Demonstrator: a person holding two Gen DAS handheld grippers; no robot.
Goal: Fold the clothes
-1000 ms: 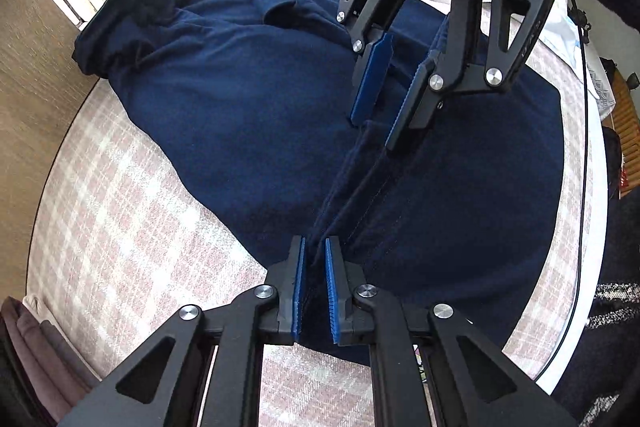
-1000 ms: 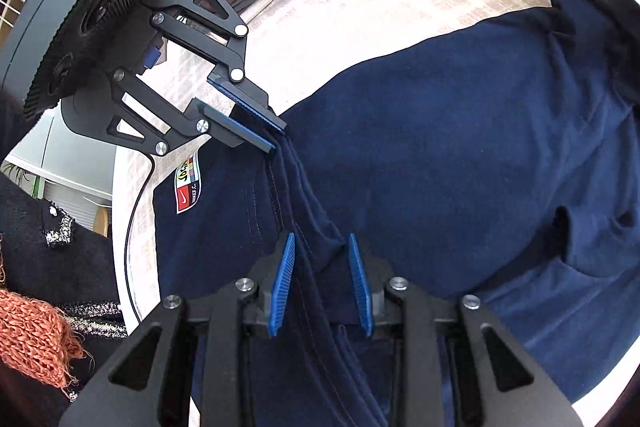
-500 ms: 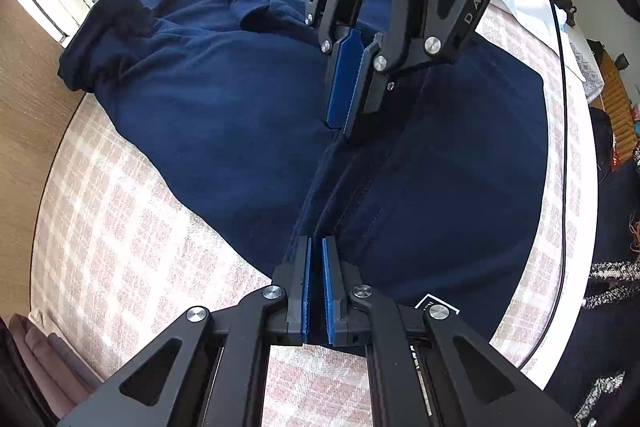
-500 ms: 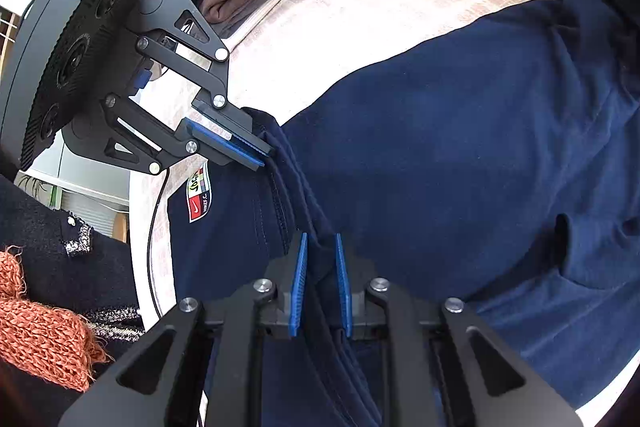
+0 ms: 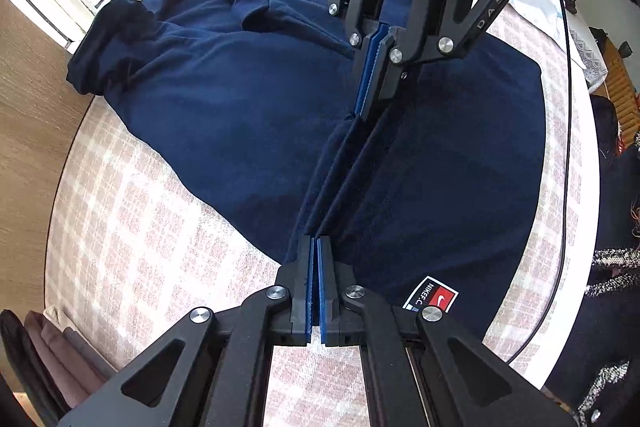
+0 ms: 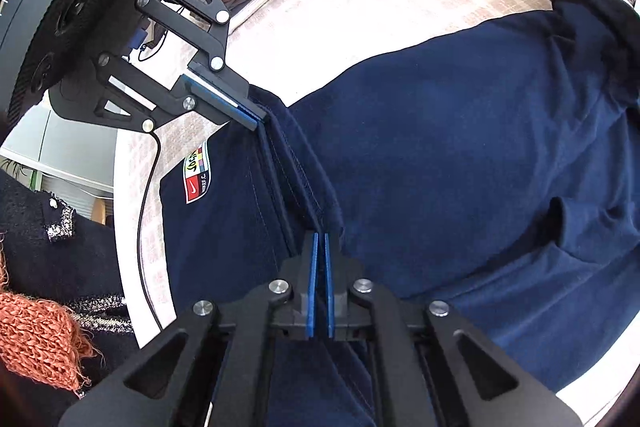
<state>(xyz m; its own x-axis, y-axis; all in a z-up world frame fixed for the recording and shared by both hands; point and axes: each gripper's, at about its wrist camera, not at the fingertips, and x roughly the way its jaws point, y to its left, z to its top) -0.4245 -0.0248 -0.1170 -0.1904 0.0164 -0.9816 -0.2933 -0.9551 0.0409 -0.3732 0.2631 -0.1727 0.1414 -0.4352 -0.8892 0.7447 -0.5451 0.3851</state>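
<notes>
While the dark navy cotton T-shirt (image 5: 224, 115) lies spread across the checked bed cover (image 5: 132, 227), the left gripper (image 5: 314, 251) and right gripper (image 6: 320, 247) both pinch one raised hem ridge tight, apparently to carry it over as a fold.

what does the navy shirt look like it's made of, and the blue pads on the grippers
The navy shirt looks like a soft matte knit, probably cotton jersey: it drapes in loose wrinkles, has no sheen, and shows stitched hems along the pinched ridge. The blue pads look like ribbed rubber or soft plastic, judging by their toothed edges; the exact material is unclear.
</notes>
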